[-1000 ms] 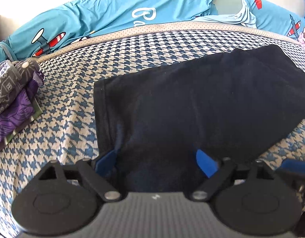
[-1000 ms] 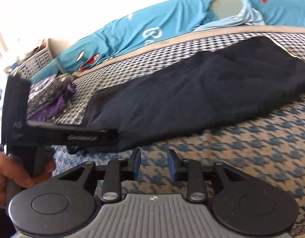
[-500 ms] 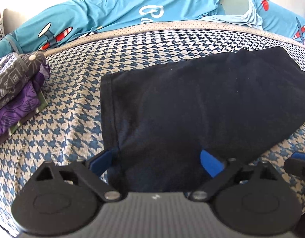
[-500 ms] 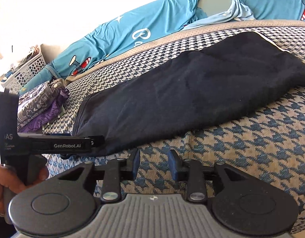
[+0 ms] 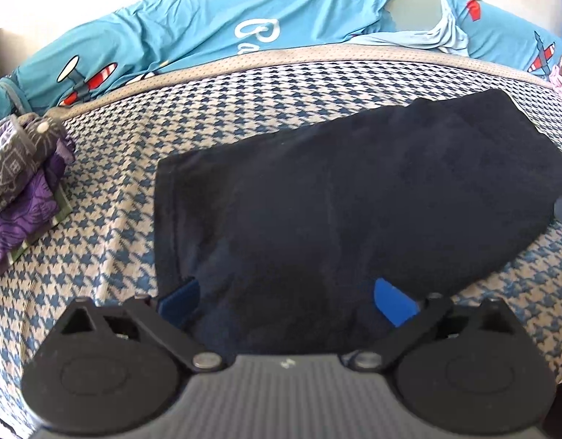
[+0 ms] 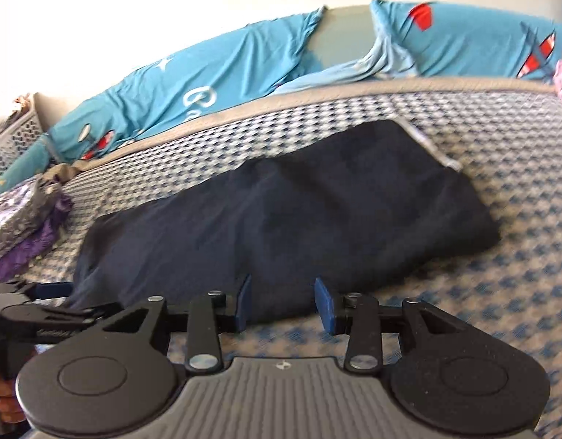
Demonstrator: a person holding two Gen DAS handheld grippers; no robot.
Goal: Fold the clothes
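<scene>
Dark garment spread on the bed, both grippers low at its near edge.

At far left a stack of folded clothes (image 5: 21,190) sits on the houndstooth bed (image 5: 109,219). The navy garment (image 5: 354,201) lies flat across the middle. The left gripper (image 5: 286,294) has jaws spread wide over its near hem; the right gripper (image 6: 283,301), further right, also has jaws apart at the cloth's edge, pinching nothing. Blue airplane-print bedding (image 5: 244,25) lies behind.

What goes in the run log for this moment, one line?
stage: pre-grasp | left gripper: open, straddling near edge of dark garment | right gripper: open at same edge | garment flat on houndstooth bedcover
</scene>
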